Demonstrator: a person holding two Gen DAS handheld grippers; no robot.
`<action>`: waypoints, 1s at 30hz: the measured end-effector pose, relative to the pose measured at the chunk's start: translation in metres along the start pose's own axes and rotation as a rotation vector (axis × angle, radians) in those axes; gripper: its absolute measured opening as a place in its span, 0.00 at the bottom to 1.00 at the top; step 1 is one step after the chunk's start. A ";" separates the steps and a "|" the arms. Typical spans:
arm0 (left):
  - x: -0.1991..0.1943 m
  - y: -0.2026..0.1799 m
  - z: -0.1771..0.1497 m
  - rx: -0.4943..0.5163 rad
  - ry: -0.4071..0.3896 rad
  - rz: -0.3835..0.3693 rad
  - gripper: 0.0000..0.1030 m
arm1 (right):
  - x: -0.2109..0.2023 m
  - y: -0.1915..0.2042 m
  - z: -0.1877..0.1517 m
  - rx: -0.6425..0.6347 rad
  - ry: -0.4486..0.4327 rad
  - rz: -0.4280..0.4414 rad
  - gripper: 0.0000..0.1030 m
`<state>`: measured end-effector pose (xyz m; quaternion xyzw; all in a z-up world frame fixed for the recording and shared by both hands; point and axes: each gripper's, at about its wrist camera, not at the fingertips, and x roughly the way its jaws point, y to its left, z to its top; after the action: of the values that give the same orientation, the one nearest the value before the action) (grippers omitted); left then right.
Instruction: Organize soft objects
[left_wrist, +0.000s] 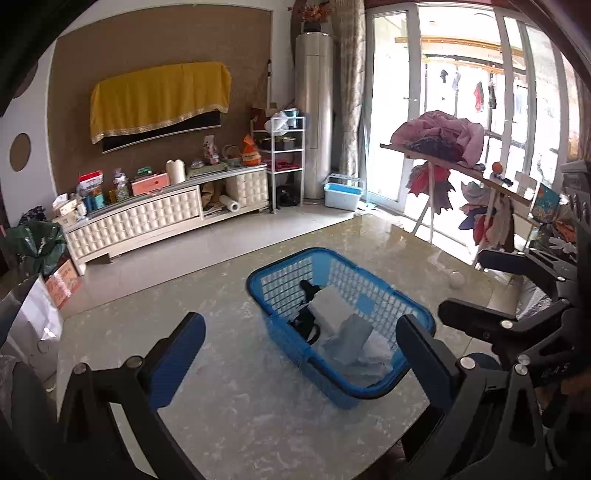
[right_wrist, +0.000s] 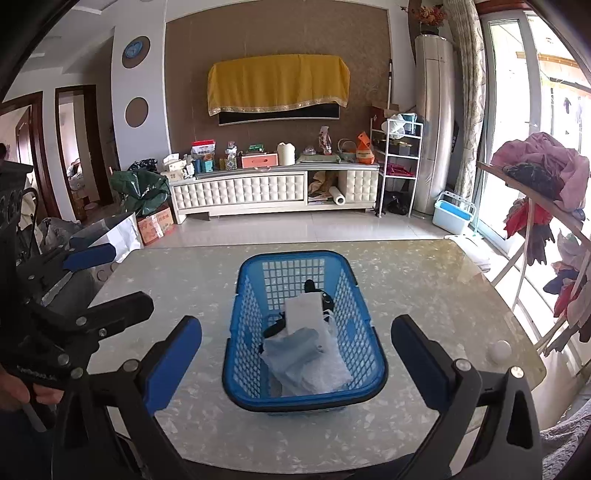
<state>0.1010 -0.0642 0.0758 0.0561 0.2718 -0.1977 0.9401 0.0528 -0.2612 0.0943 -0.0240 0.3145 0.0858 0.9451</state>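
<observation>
From my seat I see both grippers held above the marbled counter, each with its jaws spread wide and nothing between them. The left gripper looks down at the blue basket from an angle, so the basket sits skewed in its view, its near corner close to the right finger. The right gripper faces the same basket squarely, with the basket's near rim lying between its two blue pads.

The soft things are all inside the basket: a white folded piece propped toward the middle, a grey-blue folded cloth just in front of it, pale crumpled fabric at the near end, and something black tucked under and behind them (I cannot tell what it is).

A small white ball rests on the counter well to the right of the basket. In the right wrist view the left gripper shows at the left edge, a hand around its handle. Beyond the counter a rack carries a heap of pink cloth.
</observation>
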 end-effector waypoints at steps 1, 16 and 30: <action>0.000 -0.001 -0.001 0.004 0.003 0.013 0.99 | 0.001 0.001 -0.001 -0.002 0.002 0.004 1.00; -0.009 0.000 -0.007 -0.009 0.013 0.021 0.99 | -0.008 0.011 -0.006 -0.006 0.013 0.007 1.00; -0.015 0.002 -0.008 -0.032 0.006 -0.007 0.99 | -0.009 0.016 -0.005 -0.002 0.014 0.016 1.00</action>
<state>0.0863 -0.0555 0.0769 0.0406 0.2778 -0.1963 0.9395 0.0402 -0.2474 0.0955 -0.0231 0.3212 0.0933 0.9421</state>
